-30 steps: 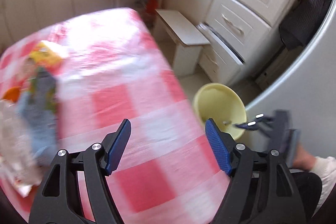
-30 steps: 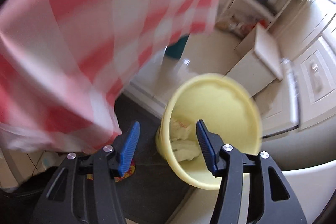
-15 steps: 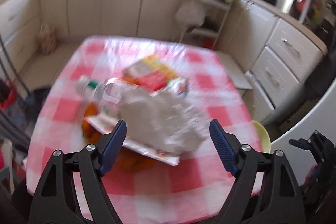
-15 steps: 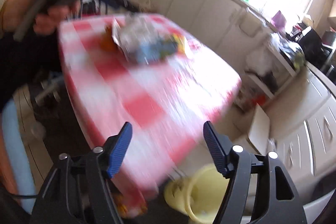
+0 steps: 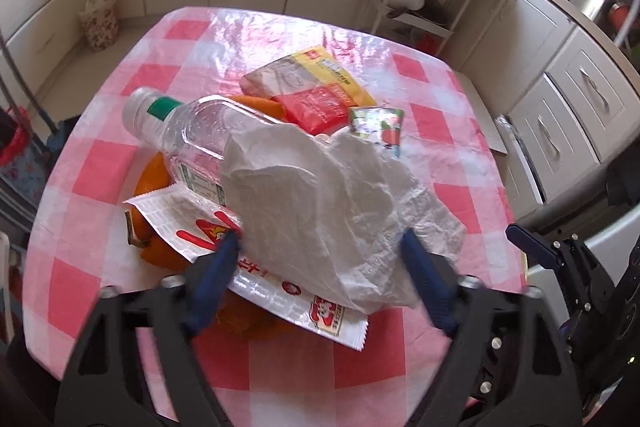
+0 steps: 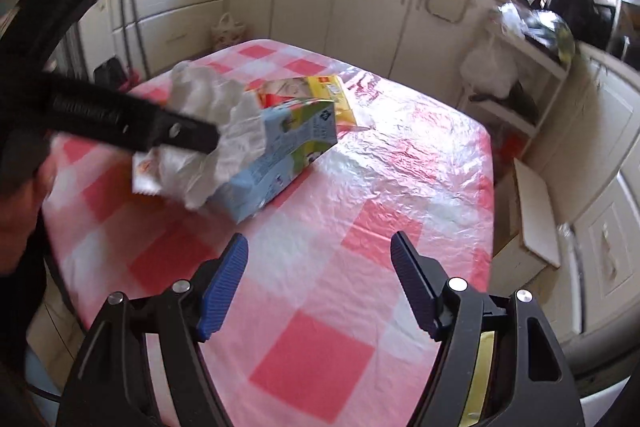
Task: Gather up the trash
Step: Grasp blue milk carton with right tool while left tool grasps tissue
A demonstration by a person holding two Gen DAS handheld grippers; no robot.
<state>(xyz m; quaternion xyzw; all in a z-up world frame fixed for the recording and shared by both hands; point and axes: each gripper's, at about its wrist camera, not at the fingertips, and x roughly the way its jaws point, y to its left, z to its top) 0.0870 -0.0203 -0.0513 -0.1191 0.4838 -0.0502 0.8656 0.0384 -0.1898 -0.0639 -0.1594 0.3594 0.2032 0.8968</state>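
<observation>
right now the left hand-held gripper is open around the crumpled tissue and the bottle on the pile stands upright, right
Not quite: the bottle lies on its side in the pile, as the left wrist view shows. The left hand-held gripper is open around the tissue.

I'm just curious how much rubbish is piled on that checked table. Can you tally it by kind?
Plastic bottle: 1
Crumpled tissue: 1
Carton: 1
Wrappers: 2, one white, one yellow-red
Orange peel: 1 heap, pieces partly hidden
Total: 6
</observation>
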